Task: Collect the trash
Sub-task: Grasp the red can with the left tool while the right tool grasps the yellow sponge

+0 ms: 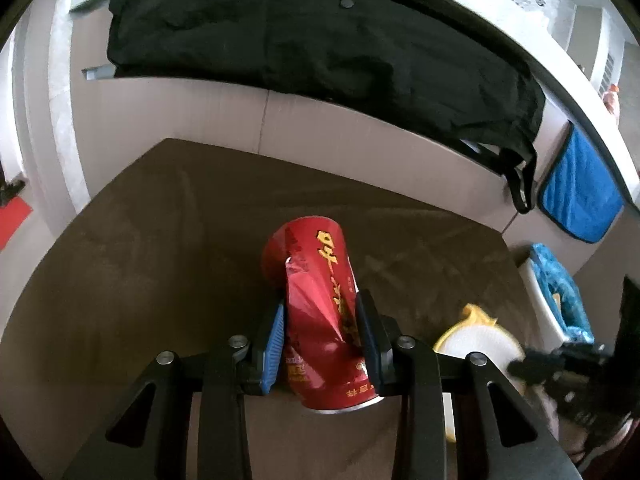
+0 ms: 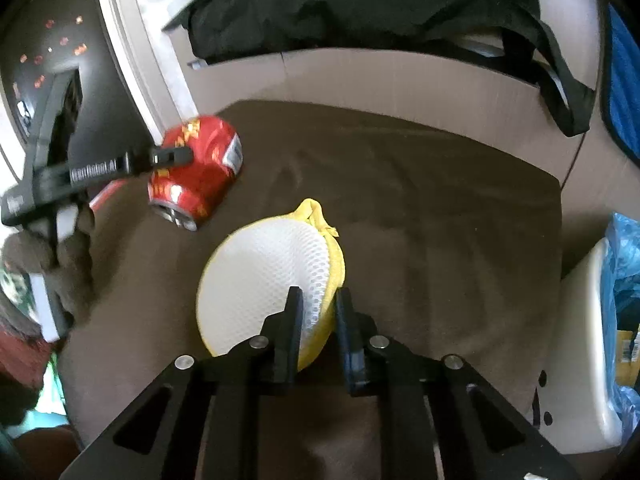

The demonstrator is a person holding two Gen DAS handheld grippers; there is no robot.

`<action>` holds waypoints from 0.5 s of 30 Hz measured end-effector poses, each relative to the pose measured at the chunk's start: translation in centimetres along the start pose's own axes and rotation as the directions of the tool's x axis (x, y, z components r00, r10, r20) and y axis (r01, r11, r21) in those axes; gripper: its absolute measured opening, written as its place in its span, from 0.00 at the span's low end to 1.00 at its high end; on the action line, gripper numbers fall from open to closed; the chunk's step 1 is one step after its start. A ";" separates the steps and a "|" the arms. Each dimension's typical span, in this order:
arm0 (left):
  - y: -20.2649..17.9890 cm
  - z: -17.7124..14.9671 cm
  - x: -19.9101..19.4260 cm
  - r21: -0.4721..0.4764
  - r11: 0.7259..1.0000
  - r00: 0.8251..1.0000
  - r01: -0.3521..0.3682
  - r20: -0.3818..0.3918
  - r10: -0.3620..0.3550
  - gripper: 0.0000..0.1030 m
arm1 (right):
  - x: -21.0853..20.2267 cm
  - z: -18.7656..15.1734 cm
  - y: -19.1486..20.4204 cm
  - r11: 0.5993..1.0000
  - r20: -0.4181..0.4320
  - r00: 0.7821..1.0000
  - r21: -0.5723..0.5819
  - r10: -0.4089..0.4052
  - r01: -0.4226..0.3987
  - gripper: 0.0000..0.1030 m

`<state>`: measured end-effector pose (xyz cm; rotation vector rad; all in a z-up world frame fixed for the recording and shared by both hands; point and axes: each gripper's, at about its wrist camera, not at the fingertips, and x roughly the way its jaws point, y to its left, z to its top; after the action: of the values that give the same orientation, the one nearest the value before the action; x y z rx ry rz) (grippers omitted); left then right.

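I had the left gripper [image 1: 320,328] pinching the crushed red can [image 1: 320,312] beside the white bin [image 2: 580,340] with its blue liner [image 2: 624,264] — presumably bound there — while the right gripper [image 2: 318,300] clamped the yellow-rimmed mesh pouch [image 2: 260,280] just nearer it.

Can: red can [image 1: 320,312] with gold characters — crumpled, dented through its middle, pinched between the left gripper [image 1: 323,328] pads, silver end nearest the camera.
Mesh pouch: round white mesh pouch [image 2: 264,280] with yellow trim — its rim clamped in the right gripper [image 2: 318,320].
Bin: white bin [image 2: 580,344], blue-lined, right of that claw.
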<state>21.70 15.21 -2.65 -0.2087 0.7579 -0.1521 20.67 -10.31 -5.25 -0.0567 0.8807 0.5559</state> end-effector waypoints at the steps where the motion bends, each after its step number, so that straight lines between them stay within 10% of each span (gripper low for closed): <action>1: 0.0 -0.2 -0.2 0.006 1.000 1.000 -0.002 0.005 0.001 0.34 | -0.4 0.0 -0.2 1.000 0.007 1.000 0.007 0.006 -0.006 0.12; 15: 0.9 -1.2 0.0 -0.021 1.000 1.000 -0.022 0.003 0.022 0.52 | -6.0 1.5 0.4 0.919 0.166 0.920 -0.118 -0.355 0.376 0.11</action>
<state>20.91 15.88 -3.73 -0.2205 0.7589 -0.1226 18.50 -12.16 0.21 -0.3091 0.6661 0.2675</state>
